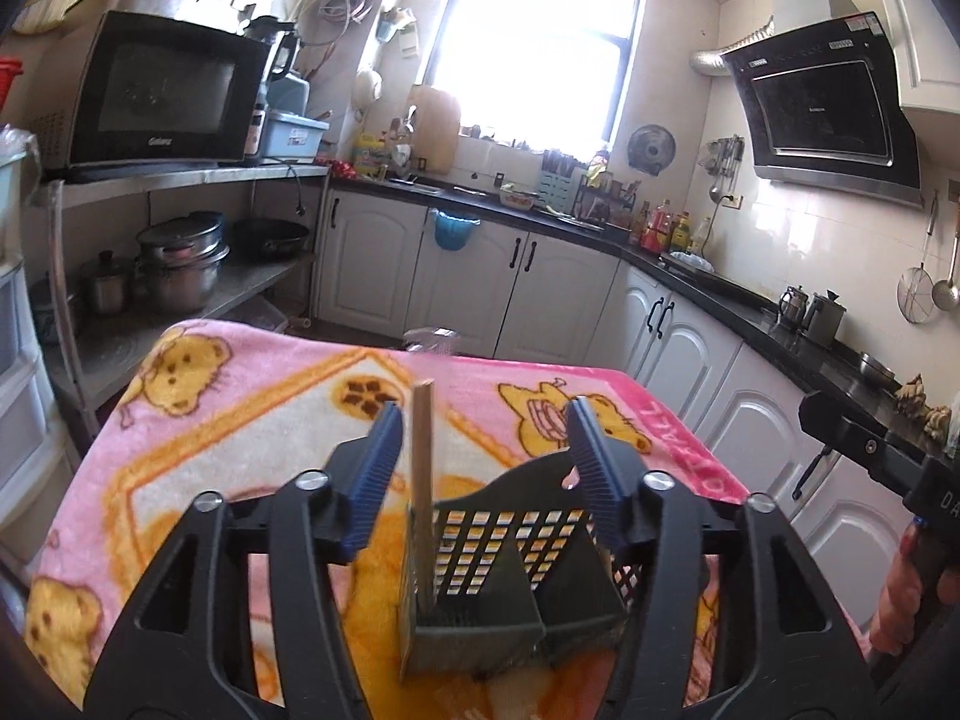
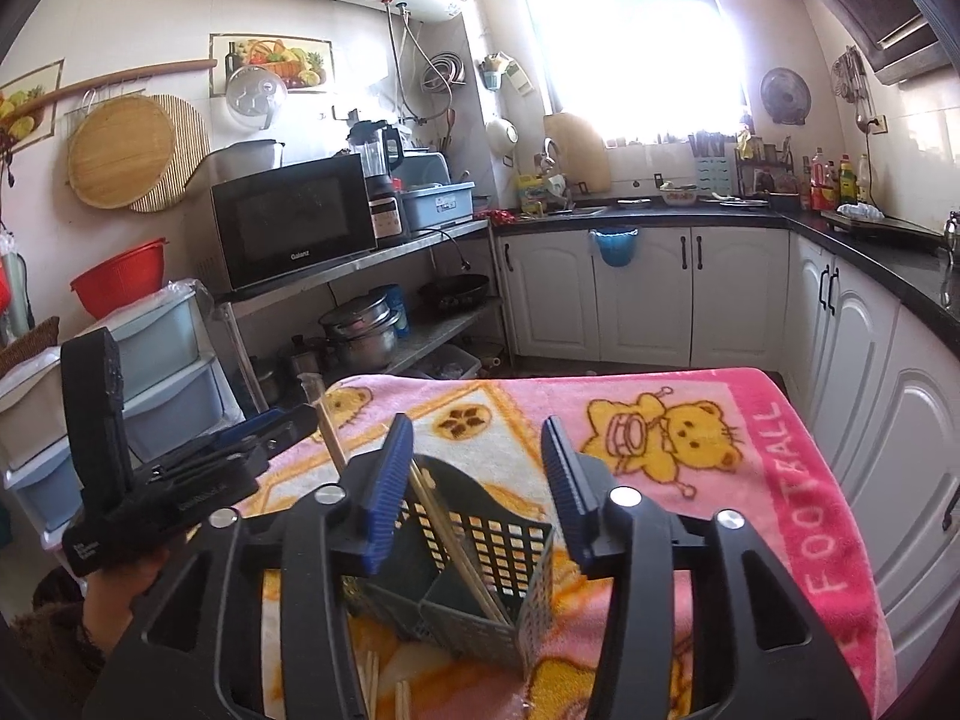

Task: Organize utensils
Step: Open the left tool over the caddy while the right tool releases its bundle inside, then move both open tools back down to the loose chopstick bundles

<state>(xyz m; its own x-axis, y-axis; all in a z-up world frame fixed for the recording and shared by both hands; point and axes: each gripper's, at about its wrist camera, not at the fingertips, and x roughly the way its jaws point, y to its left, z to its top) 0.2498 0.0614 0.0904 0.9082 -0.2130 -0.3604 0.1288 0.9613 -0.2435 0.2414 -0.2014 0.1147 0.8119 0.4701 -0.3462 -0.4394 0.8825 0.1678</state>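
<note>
1. We see the left hand-held gripper [image 1: 483,450] at the lower centre of the left wrist view, jaws roughly half open around a chopstick [image 1: 423,498] without pressing it; nothing is gripped.
2. The chopstick stands in the left compartment of the black perforated utensil holder [image 1: 516,588], which we judge keeps it upright once let go.
3. The right hand-held gripper [image 2: 477,462] is likewise about half open and empty above the holder; leaning chopsticks [image 2: 456,546] rest inside.
4. More chopsticks [image 2: 384,690] lie on the blanket at the bottom edge, presumably awaiting sorting.
5. The holder stands on the worktop, covered by a pink bear-print blanket [image 2: 690,420], near the frame's lower centre.
6. Legible writing: "Galanz" on the microwave [image 2: 294,222], upper left; "FOOTBALL", partly hidden, along the blanket's right border.
</note>
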